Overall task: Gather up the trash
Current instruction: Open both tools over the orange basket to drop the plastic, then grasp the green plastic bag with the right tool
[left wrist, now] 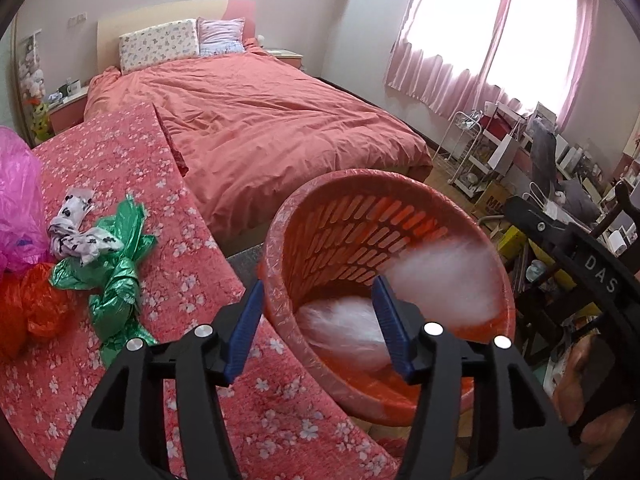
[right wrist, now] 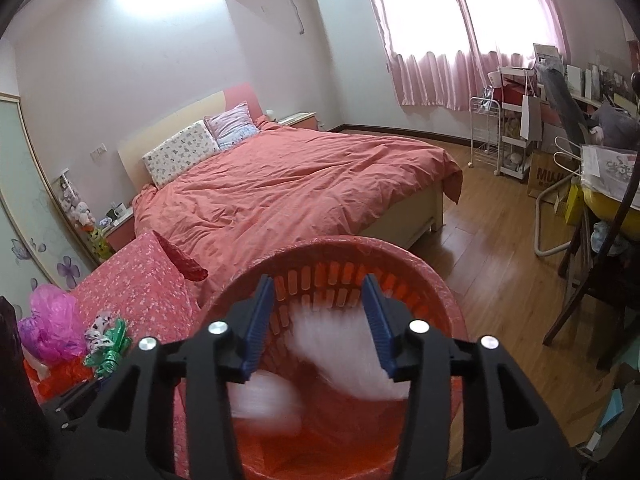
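A red slatted basket (left wrist: 360,216), lined with a thin red bag, tilts toward me beside the floral-covered surface. Two white, blurred pieces of plastic trash (left wrist: 440,264) (left wrist: 344,320) lie loose inside it. My left gripper (left wrist: 318,282) stands open across the basket's near rim, one blue finger outside and one inside, pressing on nothing. In the right wrist view the same basket (right wrist: 400,252) sits below my right gripper (right wrist: 318,278), which is open. A blurred white piece (right wrist: 340,344) is under its jaws, free of the pads. A second white piece (right wrist: 260,396) is lower left.
On the floral red cover (left wrist: 160,200) lie a green plastic bag (left wrist: 116,276), a white paw-print scrap (left wrist: 80,232), a pink bag (left wrist: 16,200) and an orange bag (left wrist: 36,308). The bed (left wrist: 260,120) is behind. A chair and cluttered shelves (right wrist: 592,200) line the right wall.
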Action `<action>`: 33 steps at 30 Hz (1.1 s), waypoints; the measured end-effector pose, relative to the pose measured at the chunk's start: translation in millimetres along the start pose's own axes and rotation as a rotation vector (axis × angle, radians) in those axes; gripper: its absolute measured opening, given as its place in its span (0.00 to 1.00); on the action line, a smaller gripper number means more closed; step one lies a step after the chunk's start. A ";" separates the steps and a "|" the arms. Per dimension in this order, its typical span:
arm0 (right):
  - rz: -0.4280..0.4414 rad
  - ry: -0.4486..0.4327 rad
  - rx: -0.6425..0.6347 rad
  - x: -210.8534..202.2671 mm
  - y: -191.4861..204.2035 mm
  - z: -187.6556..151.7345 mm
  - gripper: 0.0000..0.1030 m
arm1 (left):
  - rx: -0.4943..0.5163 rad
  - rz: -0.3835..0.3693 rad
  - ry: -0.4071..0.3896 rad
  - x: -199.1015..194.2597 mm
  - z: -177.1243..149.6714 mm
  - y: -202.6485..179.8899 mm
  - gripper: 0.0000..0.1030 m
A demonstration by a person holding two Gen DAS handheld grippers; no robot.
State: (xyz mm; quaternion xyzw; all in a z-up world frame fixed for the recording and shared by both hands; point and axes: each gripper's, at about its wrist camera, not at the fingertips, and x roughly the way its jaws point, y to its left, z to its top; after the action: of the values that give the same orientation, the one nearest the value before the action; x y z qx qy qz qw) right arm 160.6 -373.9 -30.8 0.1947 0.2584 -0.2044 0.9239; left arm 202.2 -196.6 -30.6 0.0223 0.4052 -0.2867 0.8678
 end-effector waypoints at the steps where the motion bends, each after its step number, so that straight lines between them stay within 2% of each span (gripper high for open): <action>1: -0.003 -0.001 -0.004 -1.2 0.0 -0.4 0.49 | -0.001 0.002 -0.001 -2.2 -1.0 0.6 0.55; 6: -0.023 -0.012 -0.053 -8.1 6.8 -3.6 0.55 | -0.003 0.041 -0.034 -18.7 -3.6 12.0 0.60; 10: -0.017 -0.019 -0.094 -15.5 21.5 -5.9 0.56 | -0.011 0.090 -0.059 -36.0 -9.4 27.0 0.61; 16: 0.040 -0.006 -0.163 -24.0 62.4 -15.8 0.56 | -0.058 0.164 -0.094 -69.9 -22.4 69.5 0.61; 23: 0.139 0.061 -0.249 -17.3 125.3 -37.6 0.55 | -0.140 0.289 -0.131 -108.9 -43.5 134.2 0.61; 25: 0.165 0.083 -0.269 -12.2 143.9 -44.1 0.54 | -0.173 0.315 -0.136 -117.1 -47.6 153.6 0.61; 33: 0.236 0.212 -0.326 23.4 208.8 -70.4 0.35 | -0.299 0.402 -0.151 -140.6 -63.7 214.1 0.61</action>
State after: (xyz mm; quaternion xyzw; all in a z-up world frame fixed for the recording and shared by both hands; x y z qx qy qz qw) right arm 250.7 -172.1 -46.4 0.0918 0.3590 -0.0289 0.9284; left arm 197.4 66.8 -14.2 -0.0475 0.3646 -0.0463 0.9288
